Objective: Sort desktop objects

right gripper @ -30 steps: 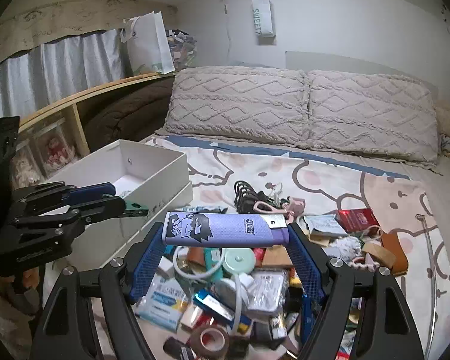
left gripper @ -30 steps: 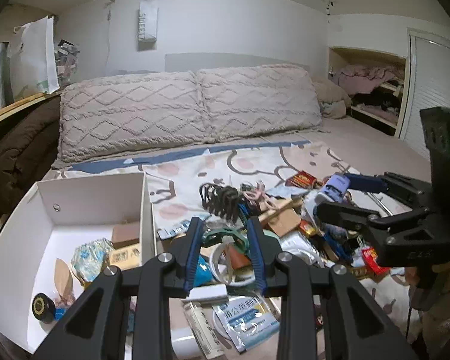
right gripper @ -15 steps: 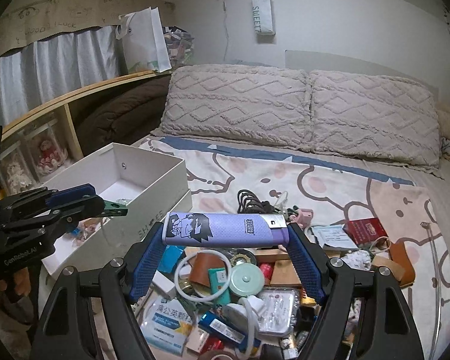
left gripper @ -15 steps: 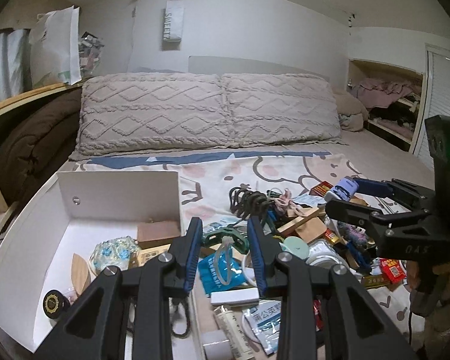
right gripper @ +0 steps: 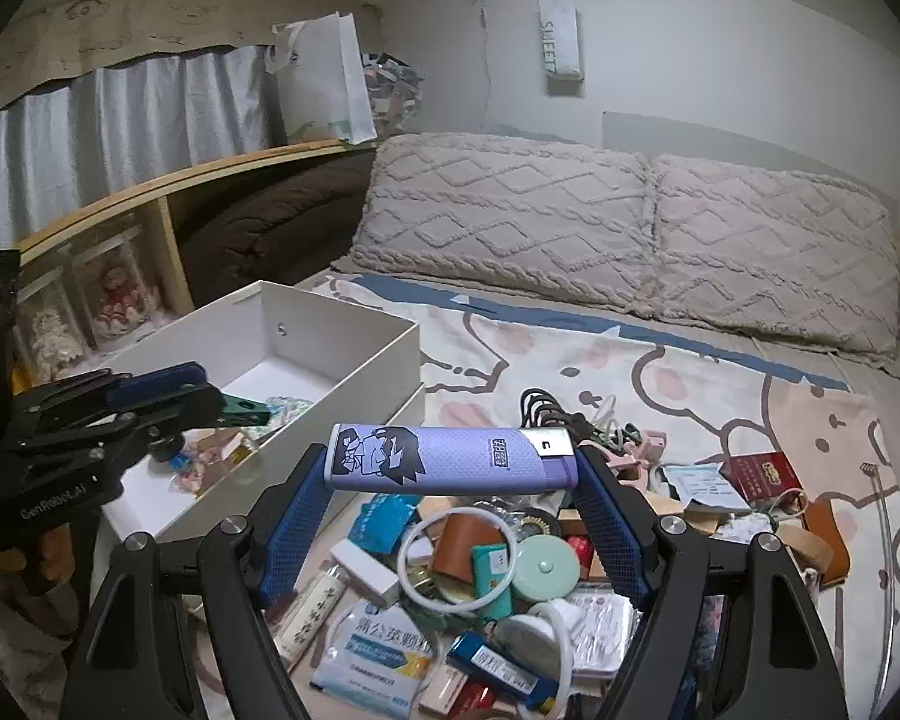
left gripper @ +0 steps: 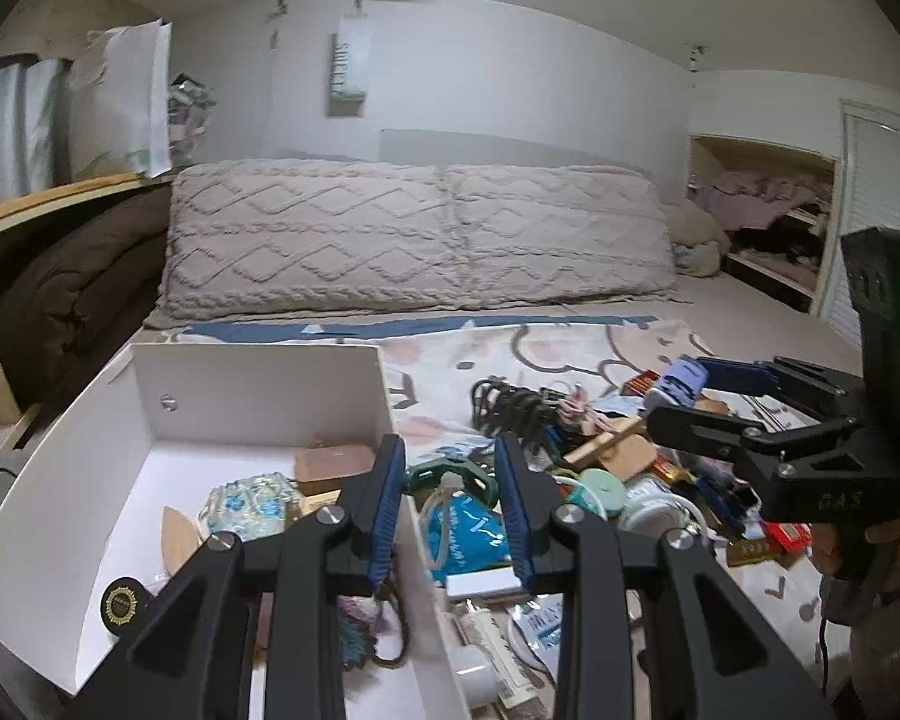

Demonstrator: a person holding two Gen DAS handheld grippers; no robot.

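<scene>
My left gripper (left gripper: pixel 450 483) is shut on a small green clip (left gripper: pixel 432 471) and hangs over the right wall of the white box (left gripper: pixel 258 354). In the right wrist view the green clip (right gripper: pixel 246 411) sticks out of the left gripper (right gripper: pixel 213 405) above the white box (right gripper: pixel 342 306). My right gripper (right gripper: pixel 450 474) is shut on a purple lighter (right gripper: pixel 450 459), gripped end to end and lying crosswise between the blue pads. It is held over a pile of small items (right gripper: pixel 486 570). The left wrist view shows the right gripper (left gripper: pixel 681 399) with the lighter (left gripper: pixel 678 381) at the right.
The box holds a blue-patterned packet (left gripper: pixel 252 504), a black round tin (left gripper: pixel 123 603) and a brown block (left gripper: pixel 330 459). A black cable bundle (right gripper: pixel 546 414) lies behind the pile on the cartoon sheet. Two knitted pillows (right gripper: pixel 630 228) sit at the back. A wooden shelf (right gripper: pixel 150 198) runs along the left.
Both grippers have shifted left, each keeping its hold. The left one with the clip now sits over the box's right wall. The box looks closer in the right wrist view.
</scene>
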